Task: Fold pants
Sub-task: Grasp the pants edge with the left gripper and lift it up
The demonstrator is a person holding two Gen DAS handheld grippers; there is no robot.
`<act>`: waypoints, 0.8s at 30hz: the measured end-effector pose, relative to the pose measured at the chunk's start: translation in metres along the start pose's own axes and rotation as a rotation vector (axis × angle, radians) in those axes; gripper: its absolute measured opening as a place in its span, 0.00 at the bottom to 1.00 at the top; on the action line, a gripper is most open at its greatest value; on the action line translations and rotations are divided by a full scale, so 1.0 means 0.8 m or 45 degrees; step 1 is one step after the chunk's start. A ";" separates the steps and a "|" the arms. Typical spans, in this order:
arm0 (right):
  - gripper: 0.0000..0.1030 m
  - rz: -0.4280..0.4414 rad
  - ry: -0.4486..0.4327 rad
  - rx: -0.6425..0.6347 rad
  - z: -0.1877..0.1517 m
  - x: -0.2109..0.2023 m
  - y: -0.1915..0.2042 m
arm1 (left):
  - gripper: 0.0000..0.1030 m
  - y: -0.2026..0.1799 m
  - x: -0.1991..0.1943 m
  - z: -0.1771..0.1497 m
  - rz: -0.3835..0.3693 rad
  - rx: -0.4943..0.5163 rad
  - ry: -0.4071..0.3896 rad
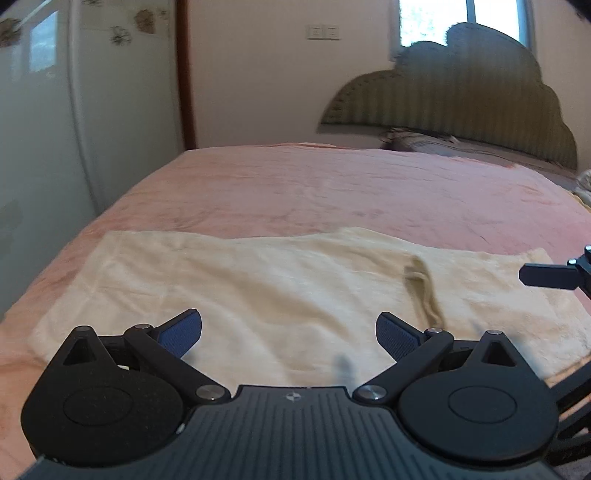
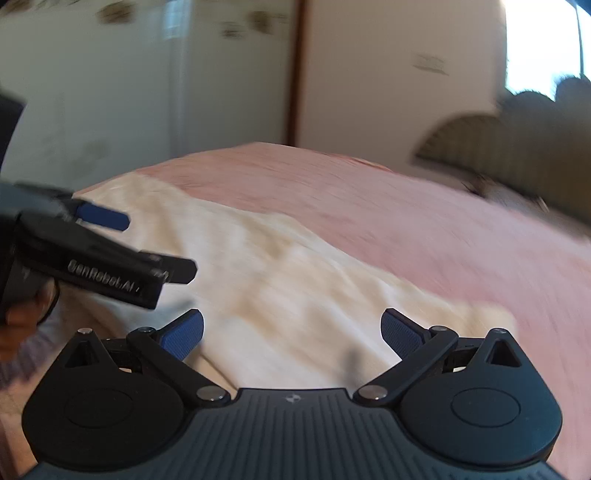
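Observation:
Cream pants (image 1: pixel 280 288) lie flat across the near part of a pink bed (image 1: pixel 332 184), with a darker fold crease right of the middle. My left gripper (image 1: pixel 288 330) is open and empty, just above the pants' near edge. My right gripper (image 2: pixel 291 332) is open and empty over the pants (image 2: pixel 280 280), which run off to the upper left in its blurred view. The left gripper also shows at the left of the right wrist view (image 2: pixel 147 243). One finger of the right gripper shows at the right edge of the left wrist view (image 1: pixel 550 277).
A dark padded headboard (image 1: pixel 461 92) and a patterned pillow (image 1: pixel 421 142) are at the far right of the bed. A white wardrobe (image 1: pixel 55 122) stands along the bed's left side. A window (image 1: pixel 465 18) is above the headboard.

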State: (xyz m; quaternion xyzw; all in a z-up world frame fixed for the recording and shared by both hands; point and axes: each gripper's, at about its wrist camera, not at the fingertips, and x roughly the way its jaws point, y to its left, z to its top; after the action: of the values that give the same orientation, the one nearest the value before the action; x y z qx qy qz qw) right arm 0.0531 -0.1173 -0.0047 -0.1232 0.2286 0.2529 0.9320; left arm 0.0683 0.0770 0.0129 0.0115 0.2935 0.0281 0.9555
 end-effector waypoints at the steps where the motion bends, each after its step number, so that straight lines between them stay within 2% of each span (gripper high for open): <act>1: 1.00 0.046 -0.010 -0.050 0.011 0.009 0.017 | 0.99 0.021 -0.004 0.002 0.051 -0.041 0.000; 4: 1.00 0.197 -0.036 -0.179 0.038 0.031 0.071 | 0.99 0.088 -0.010 0.005 0.177 -0.180 0.047; 7: 0.99 0.284 -0.060 -0.385 0.053 0.050 0.134 | 0.99 0.150 -0.010 0.001 0.218 -0.375 0.129; 9: 0.99 0.269 -0.074 -0.579 0.051 0.064 0.180 | 0.98 0.187 -0.006 -0.004 0.173 -0.550 0.213; 11: 0.96 0.246 -0.068 -0.738 0.044 0.077 0.214 | 0.98 0.213 -0.001 -0.014 0.071 -0.714 0.265; 14: 0.81 0.217 -0.034 -0.872 0.036 0.092 0.242 | 0.99 0.231 0.012 -0.032 -0.059 -0.876 0.339; 17: 0.71 0.145 -0.051 -0.983 0.027 0.099 0.257 | 0.99 0.237 0.016 -0.034 -0.102 -0.937 0.318; 21: 0.39 0.117 -0.078 -1.129 0.019 0.113 0.283 | 0.99 0.250 0.020 -0.040 -0.232 -1.087 0.304; 24: 0.25 0.124 -0.102 -1.192 0.017 0.122 0.294 | 0.99 0.259 0.030 -0.044 -0.322 -1.197 0.279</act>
State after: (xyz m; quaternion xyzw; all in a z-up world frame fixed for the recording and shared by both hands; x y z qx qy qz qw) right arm 0.0091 0.1259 -0.0673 -0.5094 0.0594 0.3766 0.7715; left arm 0.0589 0.2851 -0.0220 -0.4591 0.3467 0.0424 0.8168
